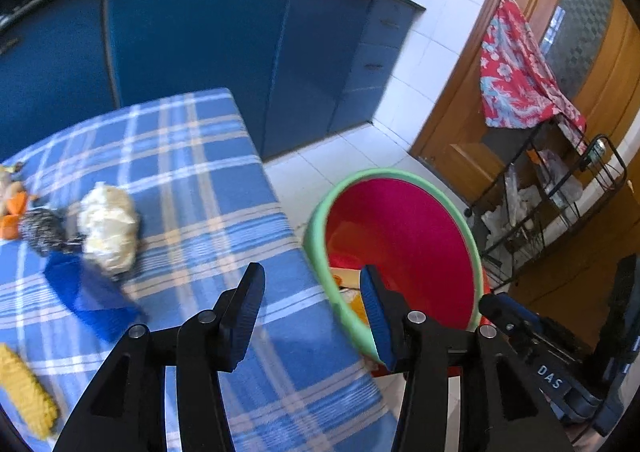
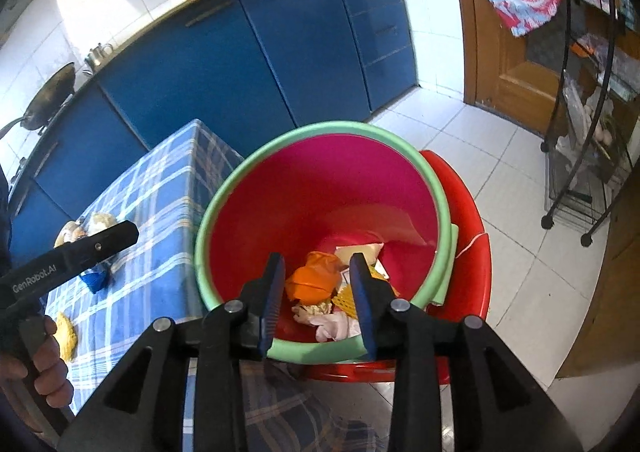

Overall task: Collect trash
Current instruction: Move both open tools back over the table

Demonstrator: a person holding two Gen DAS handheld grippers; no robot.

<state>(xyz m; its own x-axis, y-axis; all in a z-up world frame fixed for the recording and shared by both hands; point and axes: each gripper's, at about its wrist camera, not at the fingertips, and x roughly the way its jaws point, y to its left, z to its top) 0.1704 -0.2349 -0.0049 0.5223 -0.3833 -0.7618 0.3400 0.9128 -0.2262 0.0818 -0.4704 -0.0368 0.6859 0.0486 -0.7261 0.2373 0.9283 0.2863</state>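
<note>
Trash is the game: the left gripper (image 1: 312, 308) hangs spread and empty at lower centre over the plaid table (image 1: 208, 179), the right gripper (image 2: 318, 300) likewise parted and empty above the red bucket (image 2: 320, 187) mid-frame, where orange and pale scraps (image 2: 316, 284) already lie. Left of frame wait a crumpled white wad (image 1: 108, 228), light and squashy, best pinched across its middle, and a blue wrapper (image 1: 86, 294), probably thin and slippery, so pinch a raised fold.
</note>
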